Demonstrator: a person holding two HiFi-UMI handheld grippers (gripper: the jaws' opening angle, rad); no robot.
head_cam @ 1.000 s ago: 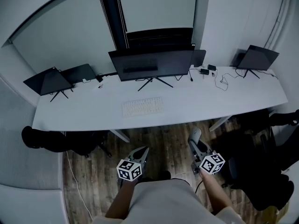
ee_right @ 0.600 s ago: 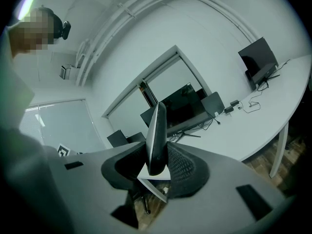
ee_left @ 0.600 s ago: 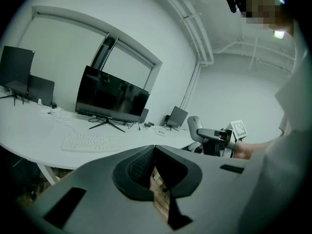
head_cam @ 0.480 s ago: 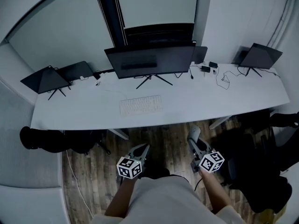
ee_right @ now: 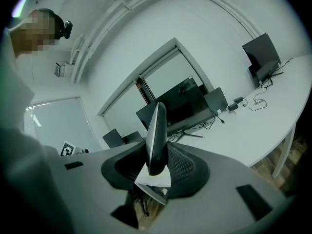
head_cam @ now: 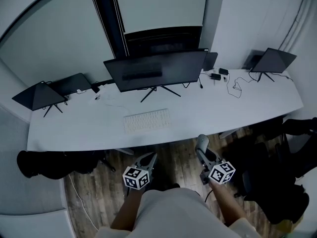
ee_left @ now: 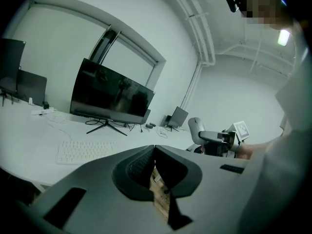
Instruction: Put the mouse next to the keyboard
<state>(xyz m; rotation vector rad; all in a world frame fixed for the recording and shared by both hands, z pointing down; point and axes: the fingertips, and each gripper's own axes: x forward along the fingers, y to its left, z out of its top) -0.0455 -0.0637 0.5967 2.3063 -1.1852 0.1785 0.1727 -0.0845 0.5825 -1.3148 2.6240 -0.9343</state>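
Short of the desk, over the wood floor, I had both grippers held low and neither was yet above the tabletop. My right gripper was clamped on the mouse, which stood upright between the jaws and showed its thin edge to that gripper's camera, its upper end poking well past the tips. My left gripper had its jaws pressed together with nothing between them, and it hung beside the right one. The keyboard lay flat near the desk's front edge, ahead of the monitor, with bare desk to its right. So the mouse was well apart from the keyboard, and the carry looked barely begun. I judged the mouse light and rigid, a hard, smooth, curved shell, so weight was no worry but slip was. With so much of it standing clear of the pads, it could pivot or squirt out if I swung quickly. A hold lower on the body, nearer its middle, would have been steadier. It would also need tipping flat before I let go, or it might topple or skid toward the keyboard.
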